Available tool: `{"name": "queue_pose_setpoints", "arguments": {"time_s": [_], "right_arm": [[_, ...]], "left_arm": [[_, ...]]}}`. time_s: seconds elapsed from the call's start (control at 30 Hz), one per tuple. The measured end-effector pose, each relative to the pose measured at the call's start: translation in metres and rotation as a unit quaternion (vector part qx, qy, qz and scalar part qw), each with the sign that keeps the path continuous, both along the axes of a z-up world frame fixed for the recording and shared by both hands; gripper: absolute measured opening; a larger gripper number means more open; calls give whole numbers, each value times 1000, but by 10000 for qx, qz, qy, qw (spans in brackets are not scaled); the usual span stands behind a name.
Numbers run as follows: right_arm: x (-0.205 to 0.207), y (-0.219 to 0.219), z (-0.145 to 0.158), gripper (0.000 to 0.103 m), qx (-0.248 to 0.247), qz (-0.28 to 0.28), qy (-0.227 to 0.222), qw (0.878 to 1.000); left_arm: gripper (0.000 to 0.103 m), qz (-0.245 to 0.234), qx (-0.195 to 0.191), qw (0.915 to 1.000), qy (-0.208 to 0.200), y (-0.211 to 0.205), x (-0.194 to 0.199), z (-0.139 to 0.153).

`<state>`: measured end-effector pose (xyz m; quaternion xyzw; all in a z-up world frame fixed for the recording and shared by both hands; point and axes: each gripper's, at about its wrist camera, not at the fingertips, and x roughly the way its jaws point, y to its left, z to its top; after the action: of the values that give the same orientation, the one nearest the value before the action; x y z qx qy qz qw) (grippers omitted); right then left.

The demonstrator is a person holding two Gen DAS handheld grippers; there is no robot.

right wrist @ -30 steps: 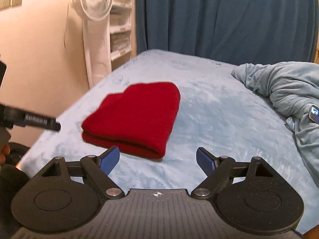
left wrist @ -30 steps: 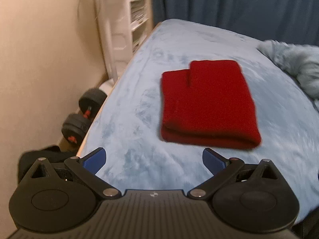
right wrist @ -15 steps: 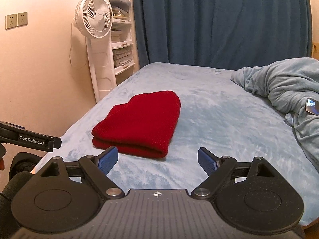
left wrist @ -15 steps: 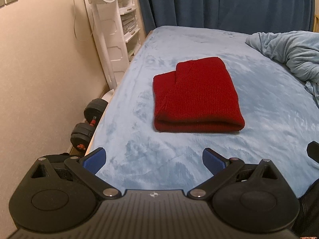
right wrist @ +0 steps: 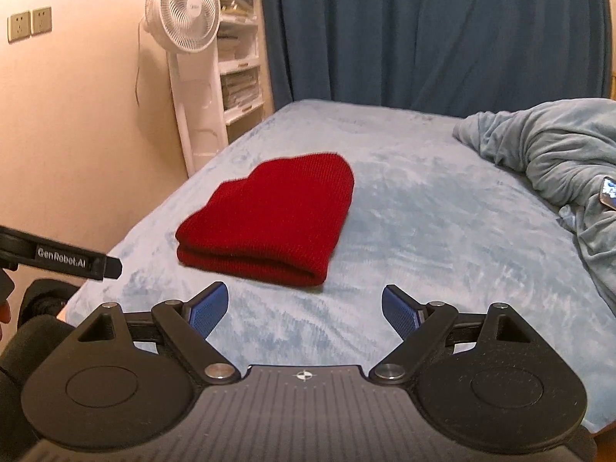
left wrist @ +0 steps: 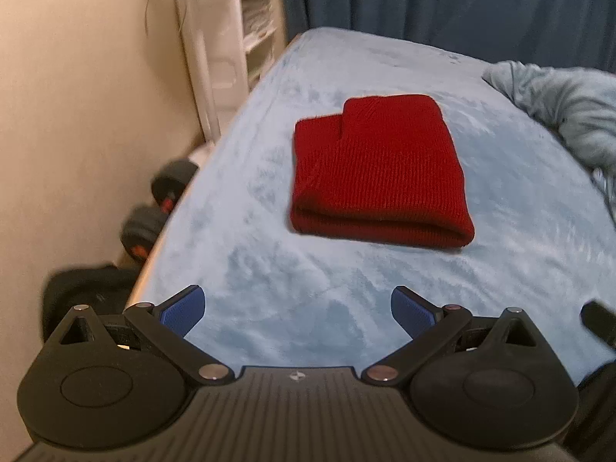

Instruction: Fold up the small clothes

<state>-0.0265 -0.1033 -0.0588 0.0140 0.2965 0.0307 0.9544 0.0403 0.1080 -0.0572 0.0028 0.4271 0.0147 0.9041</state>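
A red knit garment (left wrist: 377,173) lies folded flat on the light blue bed (left wrist: 269,269). It also shows in the right wrist view (right wrist: 273,219), left of centre. My left gripper (left wrist: 298,310) is open and empty, held back from the garment's near folded edge. My right gripper (right wrist: 304,308) is open and empty too, short of the garment and a little to its right. Part of the left gripper (right wrist: 73,260) shows at the left edge of the right wrist view.
A crumpled light blue blanket (right wrist: 558,161) lies on the bed's right side with a small phone-like object (right wrist: 608,190) on it. A white fan (right wrist: 184,19) and shelves (right wrist: 238,73) stand by the left wall. Dumbbells (left wrist: 154,208) lie on the floor. Dark curtains (right wrist: 423,30) hang behind.
Both grippers stay open and empty. The left wrist view has tipped down and shifted left. The right wrist view has barely shifted. The garment has not moved.
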Motion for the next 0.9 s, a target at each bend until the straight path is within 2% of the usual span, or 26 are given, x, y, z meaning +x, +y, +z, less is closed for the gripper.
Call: {"name": "queue_pose_setpoints", "arguments": {"time_s": [0.17,0.3,0.4,0.47,0.5,0.6,0.73,0.8,0.9], "right_arm": [[46,-24,-4,90,526,75,501,9973],[111,-58,-3,91,1187,-37,922,9886],[173,-82,-2,92,1594,-68,1104,9810],[228,-97,-5,92,1835,-63,1219,9754],[252,-102,-7,92,1913,-87,1243,9736],[330,-122,-23,92,2294,-314,1428,9623],[420,-139,-61,92,2917,-721,1764,9373],[455,-137,-79,92,2995,-752,1905,9319],[502,-125,-108,92,2874,-715,2186,9298]], "left_arm": [[103,530,-818,9952,107,14,29,-12],[103,786,-1398,9867,259,14,66,-24],[103,1008,-2118,9708,511,15,100,-42],[103,1231,-2603,9551,700,19,123,-58],[103,1359,-2725,9494,772,20,133,-66],[103,1726,-2850,9388,875,26,157,-89],[103,2088,-3066,9234,985,39,176,-117],[103,2238,-3160,9160,1051,46,183,-130],[103,2484,-3285,9046,1095,55,191,-146]]}}
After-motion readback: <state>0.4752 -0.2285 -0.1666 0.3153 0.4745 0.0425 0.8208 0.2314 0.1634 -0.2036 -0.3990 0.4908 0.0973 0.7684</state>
